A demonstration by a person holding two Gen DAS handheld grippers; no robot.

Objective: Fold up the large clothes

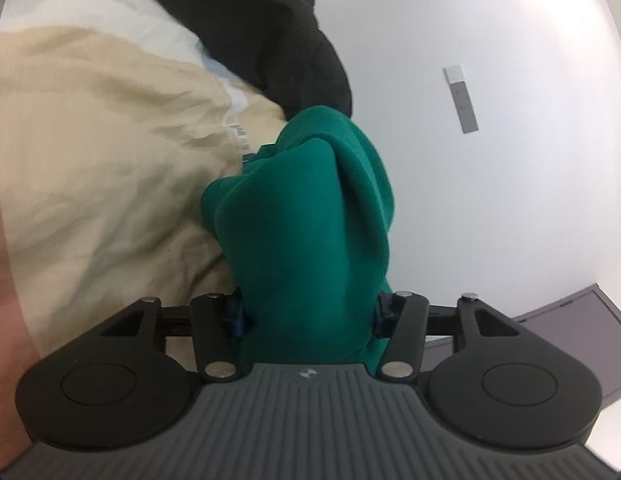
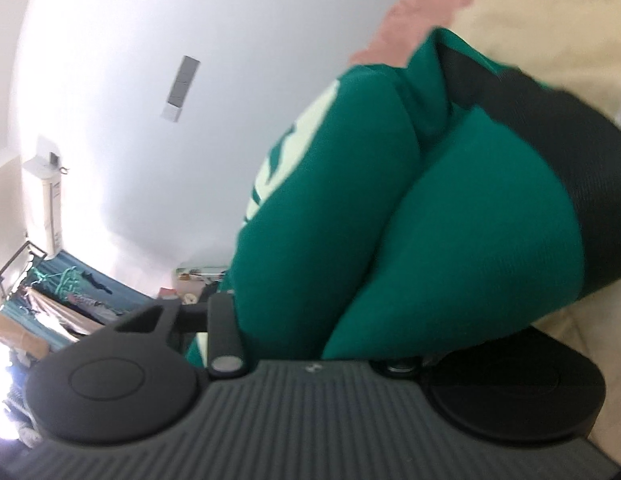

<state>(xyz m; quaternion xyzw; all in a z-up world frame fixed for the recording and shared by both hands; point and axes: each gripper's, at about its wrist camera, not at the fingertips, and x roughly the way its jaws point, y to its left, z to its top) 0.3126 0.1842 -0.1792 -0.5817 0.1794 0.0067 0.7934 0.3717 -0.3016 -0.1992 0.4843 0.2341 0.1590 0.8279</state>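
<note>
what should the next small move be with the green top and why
Probably lift both grippers together and draw them apart. The left gripper and right gripper each pinch a bunched wad of the green garment, so it needs spreading flat before folding.

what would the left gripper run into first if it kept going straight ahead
The left gripper already has a bunched green garment between its jaws, so that is in its way first. Past the bunch lie a black garment and, beyond it, a white wall, though depth is hard to judge.
</note>
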